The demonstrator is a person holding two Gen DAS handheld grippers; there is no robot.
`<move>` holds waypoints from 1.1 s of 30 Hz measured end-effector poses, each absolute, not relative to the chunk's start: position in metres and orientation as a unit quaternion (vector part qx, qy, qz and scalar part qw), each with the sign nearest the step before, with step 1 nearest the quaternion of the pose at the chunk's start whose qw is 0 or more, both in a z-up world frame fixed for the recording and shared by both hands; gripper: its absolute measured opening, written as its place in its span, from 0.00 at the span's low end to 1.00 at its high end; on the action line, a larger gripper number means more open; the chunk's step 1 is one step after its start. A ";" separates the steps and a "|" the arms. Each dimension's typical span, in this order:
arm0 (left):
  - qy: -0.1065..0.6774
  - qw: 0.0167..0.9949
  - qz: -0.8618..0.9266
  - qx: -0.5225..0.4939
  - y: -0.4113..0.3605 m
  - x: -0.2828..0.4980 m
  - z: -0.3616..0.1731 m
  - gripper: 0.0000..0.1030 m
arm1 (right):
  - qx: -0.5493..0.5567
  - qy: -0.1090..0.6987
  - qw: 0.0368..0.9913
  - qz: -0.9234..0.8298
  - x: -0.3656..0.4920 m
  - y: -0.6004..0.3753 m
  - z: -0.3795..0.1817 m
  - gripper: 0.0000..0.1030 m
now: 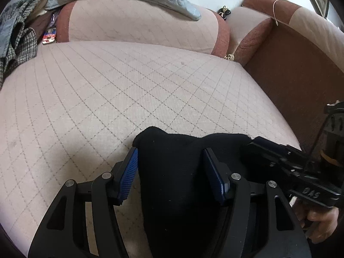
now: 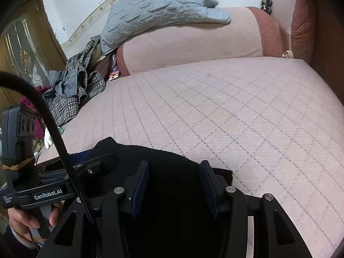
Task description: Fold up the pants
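A pink quilted sofa seat (image 2: pixel 225 111) with a grey diamond stitch carries everything. Black pants (image 2: pixel 169 172) lie on its near edge at 6 o'clock. A heap of houndstooth and grey clothes (image 2: pixel 75 90) sits at 10 o'clock. A grey quilted blanket (image 2: pixel 163 6) drapes the back cushion (image 2: pixel 193 40) at 12 o'clock.

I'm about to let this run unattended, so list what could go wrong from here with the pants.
1. Both the left gripper and right gripper stand open around the black pants, so the cloth may slip out if lifted before closing.
2. The pants sit at the near edge of the sofa seat and might slide off.
3. The grippers are close together and could collide.
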State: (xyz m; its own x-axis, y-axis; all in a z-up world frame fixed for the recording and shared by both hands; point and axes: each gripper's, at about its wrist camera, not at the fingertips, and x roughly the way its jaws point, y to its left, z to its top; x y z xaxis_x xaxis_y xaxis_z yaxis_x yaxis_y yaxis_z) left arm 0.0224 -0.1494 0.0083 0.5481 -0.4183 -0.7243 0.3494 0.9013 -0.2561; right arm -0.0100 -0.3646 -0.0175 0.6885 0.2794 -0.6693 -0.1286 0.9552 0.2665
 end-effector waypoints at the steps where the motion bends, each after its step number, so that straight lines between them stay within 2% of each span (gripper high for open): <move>1: 0.418 0.882 -0.216 -0.038 -0.149 0.020 0.011 0.60 | 0.103 0.373 0.915 0.112 -0.015 -0.366 -0.012 0.45; 8: 0.389 0.898 -0.205 -0.024 -0.146 -0.004 0.030 0.59 | 0.089 0.352 0.922 0.133 -0.052 -0.356 0.013 0.44; 16: 0.379 0.904 -0.197 -0.019 -0.141 -0.023 0.039 0.59 | 0.089 0.359 0.920 0.130 -0.078 -0.347 0.005 0.44; 33: 0.400 0.895 -0.196 0.018 -0.157 -0.043 0.011 0.59 | 0.120 0.377 0.913 0.104 -0.093 -0.360 -0.023 0.45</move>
